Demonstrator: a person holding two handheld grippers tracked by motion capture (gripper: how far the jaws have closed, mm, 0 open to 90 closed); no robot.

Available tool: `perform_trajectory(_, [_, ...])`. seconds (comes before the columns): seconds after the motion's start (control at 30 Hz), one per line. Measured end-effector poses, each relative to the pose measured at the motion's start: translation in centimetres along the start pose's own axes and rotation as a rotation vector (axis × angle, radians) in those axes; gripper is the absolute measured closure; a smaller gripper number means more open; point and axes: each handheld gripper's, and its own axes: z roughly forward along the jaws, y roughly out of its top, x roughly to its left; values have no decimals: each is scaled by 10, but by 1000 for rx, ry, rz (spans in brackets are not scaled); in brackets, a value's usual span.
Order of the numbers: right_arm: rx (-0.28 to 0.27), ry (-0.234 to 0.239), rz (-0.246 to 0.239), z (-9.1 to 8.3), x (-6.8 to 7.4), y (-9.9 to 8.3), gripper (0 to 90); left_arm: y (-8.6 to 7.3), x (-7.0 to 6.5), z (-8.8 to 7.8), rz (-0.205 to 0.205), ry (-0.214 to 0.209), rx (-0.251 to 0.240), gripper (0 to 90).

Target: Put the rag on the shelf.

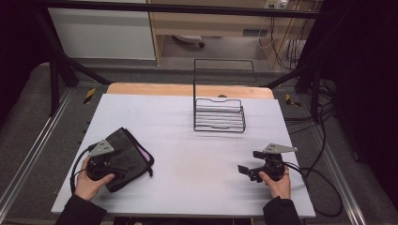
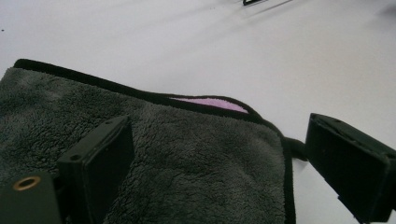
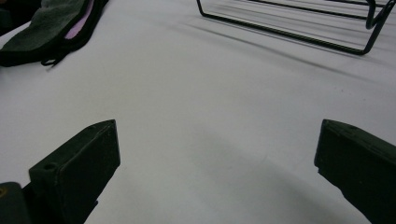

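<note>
Left hand-held gripper (image 2: 219,163) poised over the folded grey towel (image 1: 124,157) at the bench's (image 1: 187,187) left front, jaws spread wide, nothing pinched yet. Best to drop lower and bite the black-trimmed edge (pink lining peeking out there) through every layer. Right hand-held gripper (image 3: 217,172) released too, idling over bare bench, well short of the wire rack (image 1: 219,115).

Open jaws over the bare white table (image 3: 205,121)

A folded grey cloth (image 3: 49,21) lies at upper left; a black wire rack (image 3: 299,23) stands at upper right, well apart.
</note>
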Motion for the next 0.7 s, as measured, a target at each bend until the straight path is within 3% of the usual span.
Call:
perform_trajectory(0.43, [7,-5,-4,0,1,-1,12,10,-10,0,-7,6,-6,124])
perform_trajectory(0.7, [11,-12,-6,1,1,-1,13,18,-24,13,30,0,57,226])
